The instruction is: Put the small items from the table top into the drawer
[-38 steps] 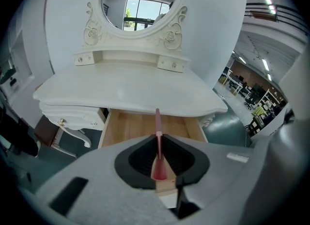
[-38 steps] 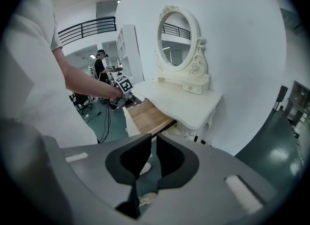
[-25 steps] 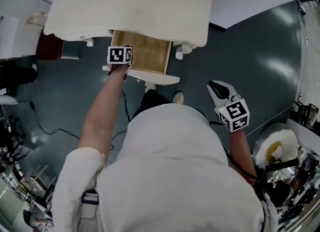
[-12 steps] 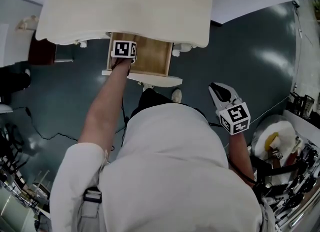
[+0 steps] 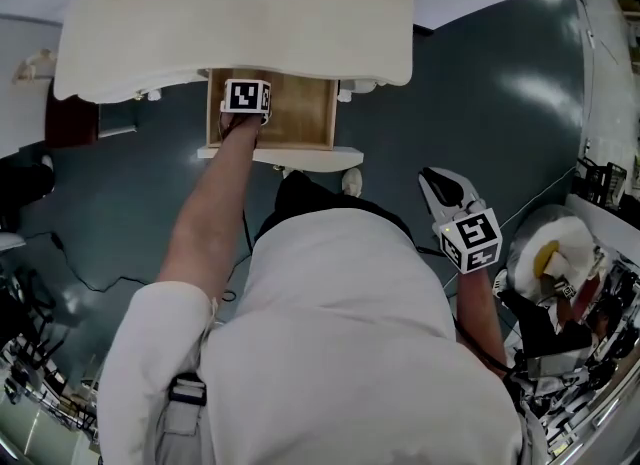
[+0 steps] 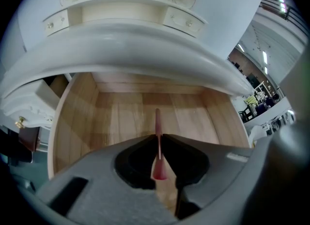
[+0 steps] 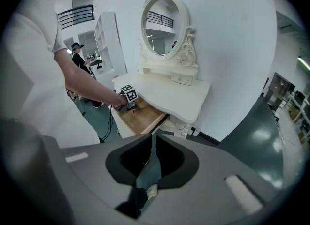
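As the left tool (image 6: pixel 159 141) reached into the open drawer (image 6: pixel 77 117) beneath the white counter (image 5: pixel 240 23), its jaws were clamped on a thin pink stick (image 6: pixel 157 121). The stick's long axis ran straight ahead along the jaws toward the drawer's back wall. It hung over the middle of the wooden floor; whether it touched could not be told. The right tool (image 7: pixel 151 142), jaws together on nothing, was held well apart from the drawer. A release straight down looked the likely next move.
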{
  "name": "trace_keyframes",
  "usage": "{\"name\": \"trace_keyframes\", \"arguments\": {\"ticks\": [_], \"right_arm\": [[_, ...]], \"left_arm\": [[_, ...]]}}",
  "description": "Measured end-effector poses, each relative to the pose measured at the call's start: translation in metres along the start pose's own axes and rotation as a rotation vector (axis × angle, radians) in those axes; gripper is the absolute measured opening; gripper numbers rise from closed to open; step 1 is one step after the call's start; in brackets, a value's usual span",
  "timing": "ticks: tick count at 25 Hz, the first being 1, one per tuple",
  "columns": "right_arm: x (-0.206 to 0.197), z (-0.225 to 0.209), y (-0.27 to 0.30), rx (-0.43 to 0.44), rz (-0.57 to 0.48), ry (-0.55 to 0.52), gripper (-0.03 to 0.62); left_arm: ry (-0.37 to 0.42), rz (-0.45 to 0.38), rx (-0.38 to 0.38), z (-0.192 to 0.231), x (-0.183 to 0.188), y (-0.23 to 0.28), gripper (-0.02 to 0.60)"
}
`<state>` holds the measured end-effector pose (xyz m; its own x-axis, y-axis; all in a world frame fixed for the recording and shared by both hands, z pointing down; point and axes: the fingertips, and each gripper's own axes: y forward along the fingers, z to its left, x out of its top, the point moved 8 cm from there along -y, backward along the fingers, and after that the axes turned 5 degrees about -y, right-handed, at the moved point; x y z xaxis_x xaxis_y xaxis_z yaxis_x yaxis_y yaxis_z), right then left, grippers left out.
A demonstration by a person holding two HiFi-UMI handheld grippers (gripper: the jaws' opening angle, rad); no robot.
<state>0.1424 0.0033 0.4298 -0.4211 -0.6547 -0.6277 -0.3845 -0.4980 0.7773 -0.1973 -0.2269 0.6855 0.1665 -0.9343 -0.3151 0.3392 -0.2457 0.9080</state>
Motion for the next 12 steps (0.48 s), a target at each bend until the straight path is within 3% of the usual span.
{"name": "trace_keyframes", "arguments": {"ticks": [12], "right_arm": [[-0.016, 0.007, -0.012, -0.026, 0.004, 0.047, 0.034]], "left_arm": [[0.064, 0.018, 0.048, -0.003, -0.001, 0.012, 0.048]]}}
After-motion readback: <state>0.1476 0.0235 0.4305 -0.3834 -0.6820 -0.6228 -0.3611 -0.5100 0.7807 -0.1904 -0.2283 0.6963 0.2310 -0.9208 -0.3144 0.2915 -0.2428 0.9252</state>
